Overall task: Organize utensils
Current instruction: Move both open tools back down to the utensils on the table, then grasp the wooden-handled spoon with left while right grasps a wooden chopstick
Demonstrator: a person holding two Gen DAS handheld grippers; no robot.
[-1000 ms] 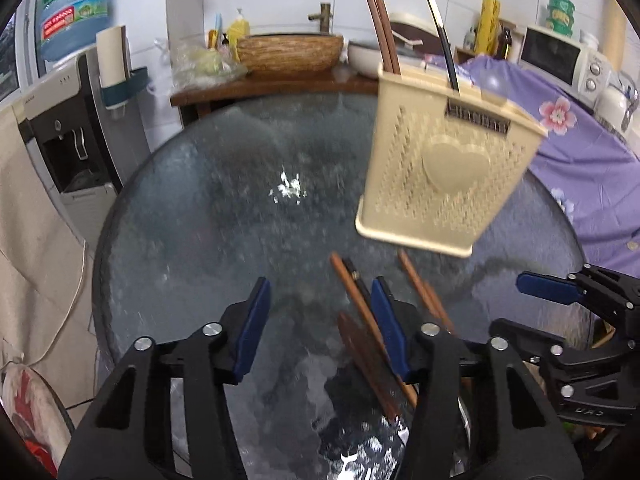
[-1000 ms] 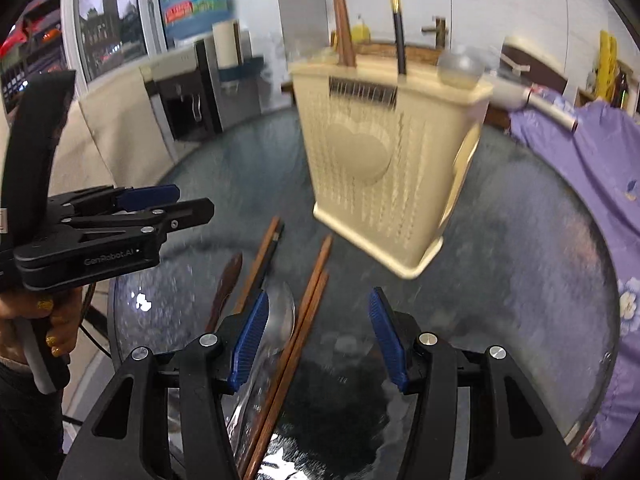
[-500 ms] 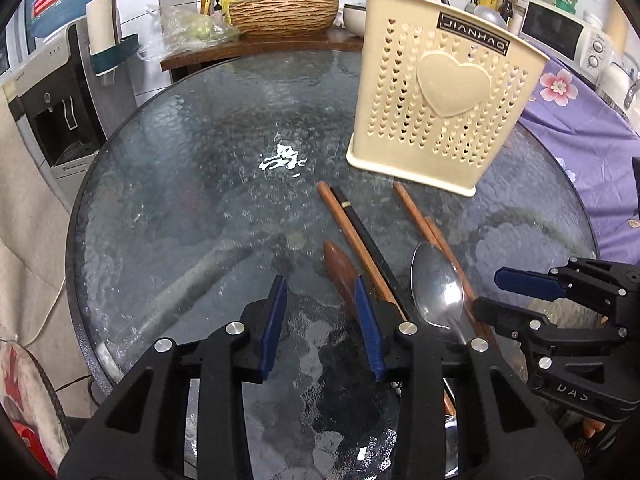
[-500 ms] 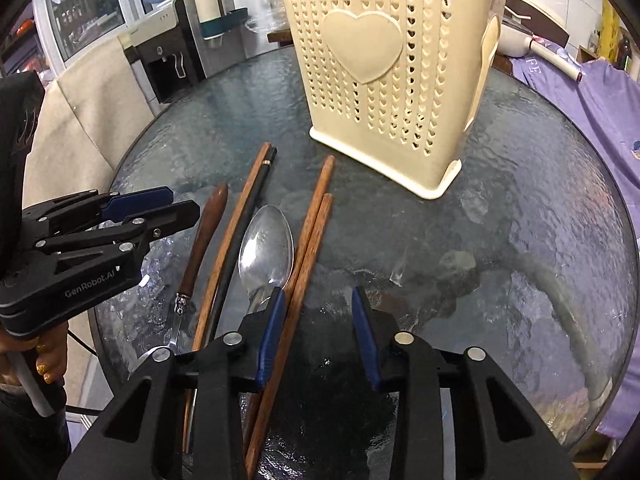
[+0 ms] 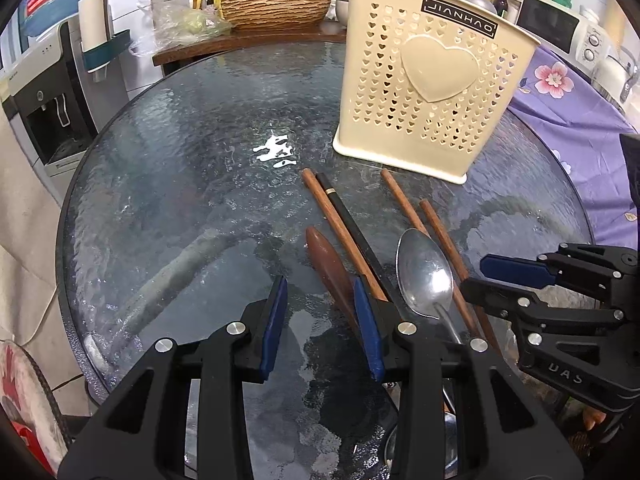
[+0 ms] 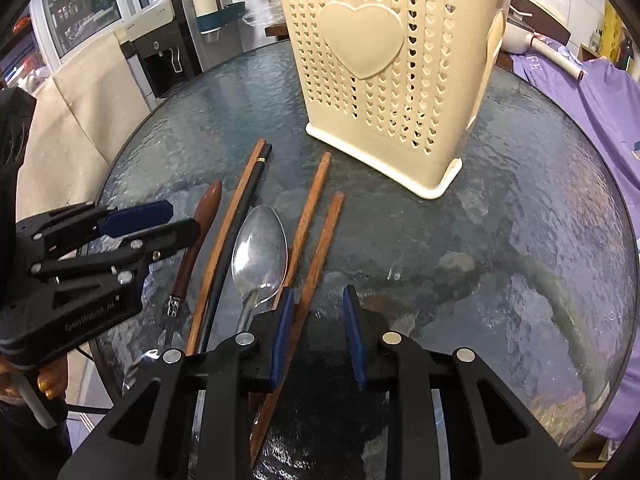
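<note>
The cream perforated plastic utensil holder with a raised heart (image 5: 432, 92) stands at the far side of the round dark glass table (image 5: 180, 184) and already holds a few sticks; near it still lie loose brown wooden chopsticks (image 6: 316, 240), a black chopstick (image 6: 236, 248), a steel spoon (image 6: 260, 256) and a wooden-handled utensil (image 6: 196, 240). The left gripper (image 5: 320, 320) hangs released, nothing between its pads. The right gripper (image 6: 316, 332) is closing around one brown chopstick without pinching it. Only the right view shows that chopstick between the pads, and a hand (image 6: 24, 384); the left view shows the holder's contents
</note>
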